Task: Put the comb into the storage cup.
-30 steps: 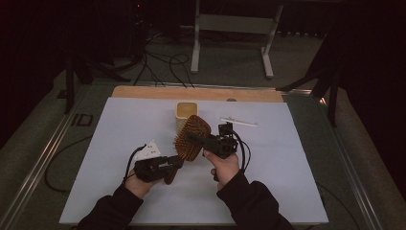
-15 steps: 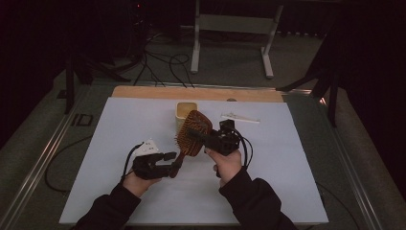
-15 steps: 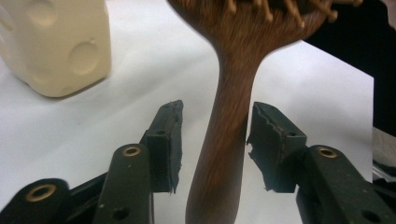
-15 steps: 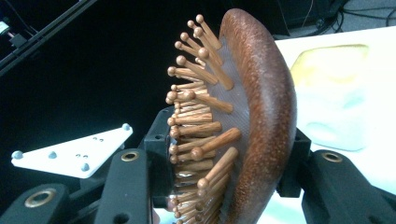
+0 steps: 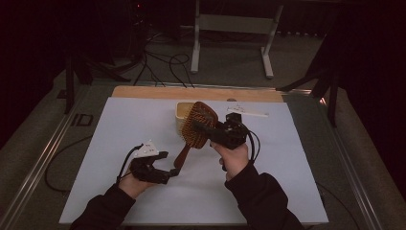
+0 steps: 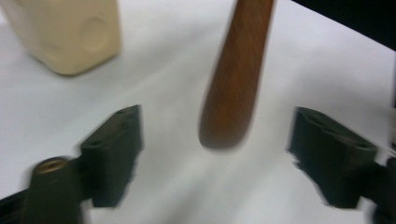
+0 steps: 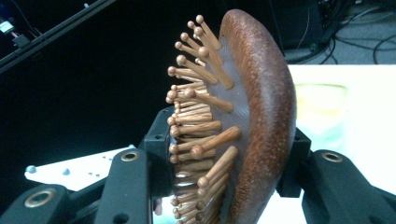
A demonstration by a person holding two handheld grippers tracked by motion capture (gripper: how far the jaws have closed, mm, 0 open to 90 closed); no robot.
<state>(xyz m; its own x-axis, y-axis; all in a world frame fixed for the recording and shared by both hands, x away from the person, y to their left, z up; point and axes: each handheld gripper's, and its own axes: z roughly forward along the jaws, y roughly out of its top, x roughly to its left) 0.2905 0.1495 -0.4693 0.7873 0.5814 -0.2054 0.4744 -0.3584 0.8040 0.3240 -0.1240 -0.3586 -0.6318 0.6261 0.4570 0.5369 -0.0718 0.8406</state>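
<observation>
A wooden hairbrush hangs above the white table cover, head up and bristles facing left, its handle slanting down toward me. My right gripper is shut on the brush head, one jaw on the bristle side and one on the back. My left gripper is low at the left and open. In the left gripper view the brown handle tip hangs between the wide-apart jaws of the left gripper without touching them. A cream box stands just behind the brush.
The cream box lies beyond the left jaws. A thin white strip rests at the back right. A wooden board edge runs along the far side. A metal stand and cables are on the floor beyond.
My right gripper has raised the brush and carried it farther from me. My left gripper has drawn back toward me, so the handle tip now hangs between its open jaws.
</observation>
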